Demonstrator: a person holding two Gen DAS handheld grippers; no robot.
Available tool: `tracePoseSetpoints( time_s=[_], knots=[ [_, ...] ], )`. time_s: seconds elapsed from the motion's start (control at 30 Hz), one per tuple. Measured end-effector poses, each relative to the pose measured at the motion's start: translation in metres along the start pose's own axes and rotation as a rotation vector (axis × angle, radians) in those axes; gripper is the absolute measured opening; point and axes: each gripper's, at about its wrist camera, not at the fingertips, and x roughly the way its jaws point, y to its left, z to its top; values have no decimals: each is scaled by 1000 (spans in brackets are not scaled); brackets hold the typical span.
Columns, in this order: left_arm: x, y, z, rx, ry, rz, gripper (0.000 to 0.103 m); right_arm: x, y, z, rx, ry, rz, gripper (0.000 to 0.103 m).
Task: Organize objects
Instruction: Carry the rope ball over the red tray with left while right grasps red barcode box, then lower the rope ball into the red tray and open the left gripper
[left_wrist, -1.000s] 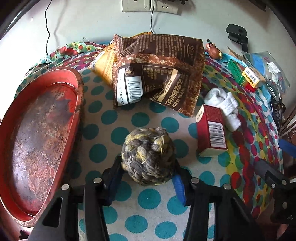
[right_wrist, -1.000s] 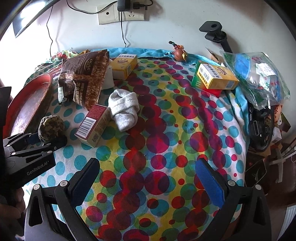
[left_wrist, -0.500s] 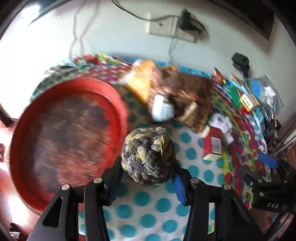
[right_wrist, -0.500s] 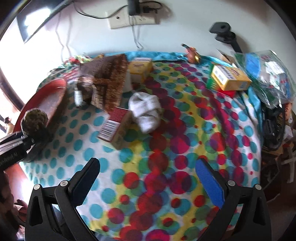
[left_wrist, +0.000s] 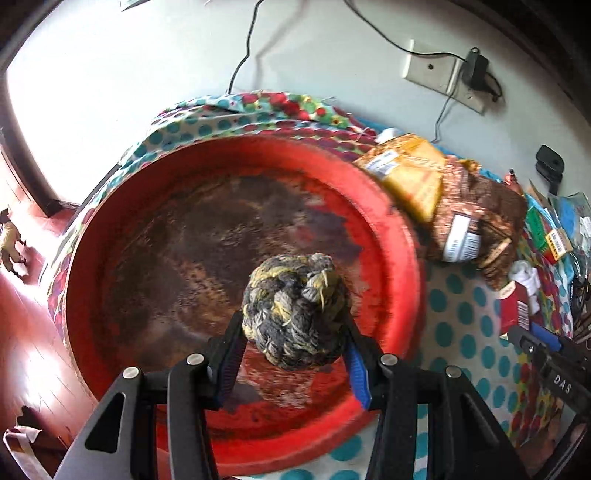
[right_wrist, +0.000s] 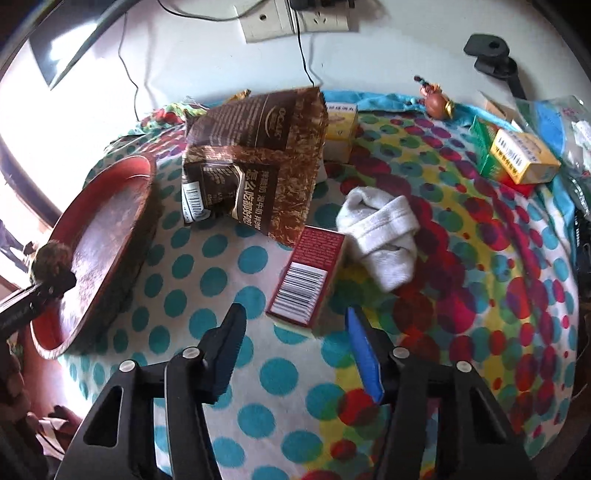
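My left gripper (left_wrist: 293, 332) is shut on a grey and yellow braided rope ball (left_wrist: 295, 310) and holds it over the worn red tray (left_wrist: 399, 236). From the right wrist view the ball (right_wrist: 51, 260) hangs above the tray's (right_wrist: 107, 221) near edge. My right gripper (right_wrist: 295, 332) is open and empty, just in front of a dark red box (right_wrist: 306, 275) that lies on the dotted cloth. A white sock (right_wrist: 384, 232) lies right of the box. A brown snack bag (right_wrist: 255, 162) lies behind it.
Yellow boxes (right_wrist: 341, 122) sit behind the bag. A green and yellow box (right_wrist: 517, 157) and plastic bags (right_wrist: 557, 118) lie at the far right. A small figurine (right_wrist: 436, 101) stands by the wall. Cables hang from wall sockets (right_wrist: 295, 20). The table edge drops off left of the tray.
My left gripper has carried the rope ball left, from the cloth to above the red tray. My right gripper has moved forward and left toward the dark red box, its jaws narrower.
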Motion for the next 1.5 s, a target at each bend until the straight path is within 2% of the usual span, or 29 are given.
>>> tracePoseSetpoints(
  time_s=[0.03,0.1,0.33,0.63,0.9,1.17,1.27,1.37,1.5],
  knots=[
    [2,2,1,-2,3,1,50,3,1,1,8,5,-5,49],
    [5,7,1,-6,7,1,50,8,5,1,10,9,-25,35],
    [19,28,5,-29,17,12,50,12,16,2,-29,-10,-84,34],
    [37,42,15,-31,17,28,50,13,16,2,-24,-40,-103,33],
    [54,54,47,-39,8,58,50,13,12,2,-21,-55,-97,33],
    [90,72,87,-43,53,113,50,13,13,2,-27,-61,-98,33],
    [101,84,94,-83,75,93,50,13,13,2,-28,-62,-98,33],
    [102,85,100,-70,71,117,50,13,13,2,-32,-63,-101,33],
    [105,87,106,-62,60,111,50,14,14,3,-33,-67,-107,33]
  ],
)
